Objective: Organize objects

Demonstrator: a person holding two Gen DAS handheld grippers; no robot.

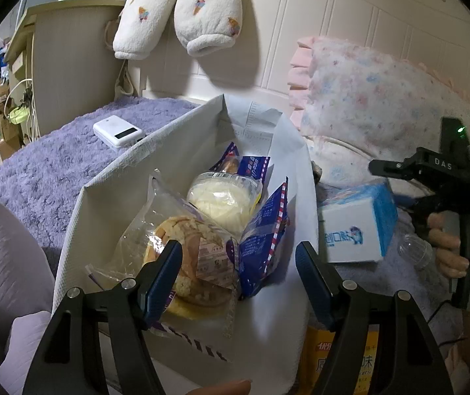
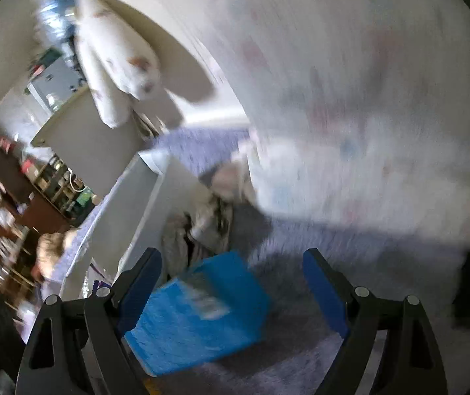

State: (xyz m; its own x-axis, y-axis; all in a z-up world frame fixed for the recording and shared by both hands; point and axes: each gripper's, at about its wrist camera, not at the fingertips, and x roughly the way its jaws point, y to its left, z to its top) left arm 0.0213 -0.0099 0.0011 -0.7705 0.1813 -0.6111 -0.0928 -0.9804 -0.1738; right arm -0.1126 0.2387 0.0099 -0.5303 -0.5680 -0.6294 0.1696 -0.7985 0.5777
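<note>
left wrist view: i see my left gripper (image 1: 238, 273) with jaws apart, nothing between them, over a stiff white bag (image 1: 77, 217) with upright folded walls.
bag contents: crinkly clear-wrapped bread (image 1: 182, 240), a round pale bun (image 1: 221, 197), blue packets (image 1: 261, 227).
beside the bag: boxy blue-and-white carton (image 1: 356, 223) on fuzzy purple blanket (image 1: 37, 171).
right wrist view: blurred; my right gripper (image 2: 231, 283) spread wide around the carton (image 2: 198, 312), pads not touching it.

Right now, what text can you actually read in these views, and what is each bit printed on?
"DAS": on the black body of the right claw.
"口" then a doubtful character: on the blue-and-white box.
"味": on the yellow packet; the rest is hidden.
Snack wrappers and paper slip: too small.
Right wrist view: blurred, nothing legible.
</note>
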